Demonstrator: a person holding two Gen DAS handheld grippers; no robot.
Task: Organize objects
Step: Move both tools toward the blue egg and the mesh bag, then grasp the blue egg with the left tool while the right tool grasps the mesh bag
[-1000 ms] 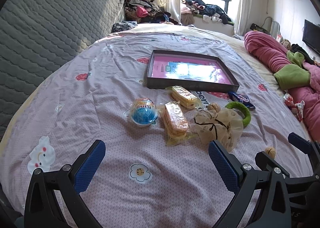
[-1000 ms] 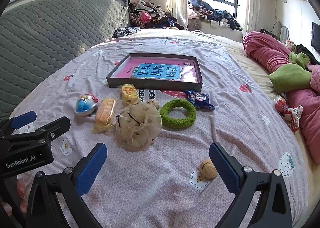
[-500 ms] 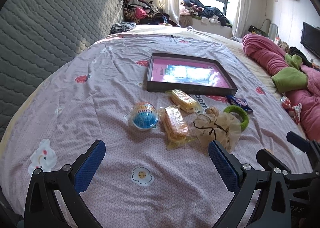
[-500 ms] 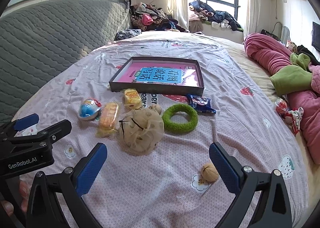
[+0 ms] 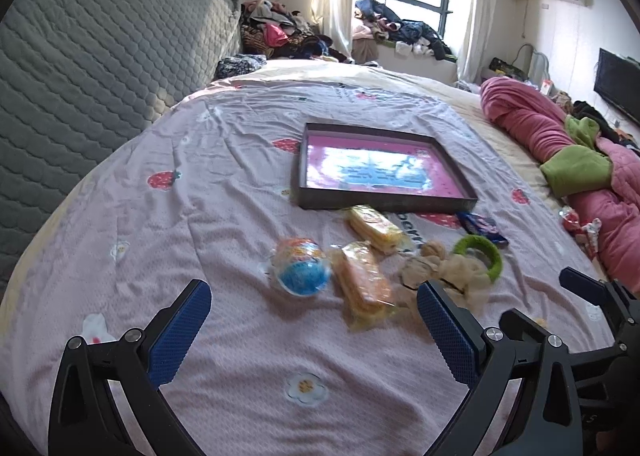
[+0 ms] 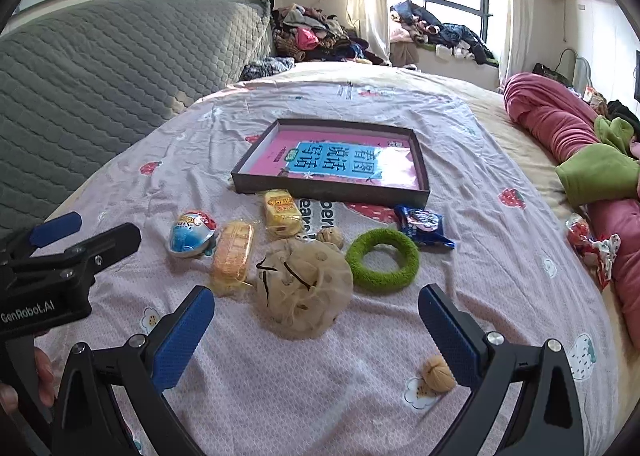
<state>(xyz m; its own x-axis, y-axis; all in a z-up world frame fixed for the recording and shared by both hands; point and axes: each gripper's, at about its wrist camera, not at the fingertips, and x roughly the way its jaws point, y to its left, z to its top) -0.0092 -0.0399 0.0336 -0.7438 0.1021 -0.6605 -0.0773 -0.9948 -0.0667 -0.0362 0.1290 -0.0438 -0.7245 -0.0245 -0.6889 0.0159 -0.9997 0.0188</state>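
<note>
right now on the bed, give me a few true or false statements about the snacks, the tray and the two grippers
1. The dark shallow tray holds only a pink and blue printed sheet. True.
2. The green fuzzy ring lies inside the tray. False: it lies on the pink bedsheet, in front of the tray.
3. The left gripper is shut on the blue egg-shaped toy. False: it is open and empty, and the toy lies on the sheet.
4. The right gripper is open and holds nothing. True.
5. A small walnut lies apart from the other items, near the right gripper's right finger. True.
</note>
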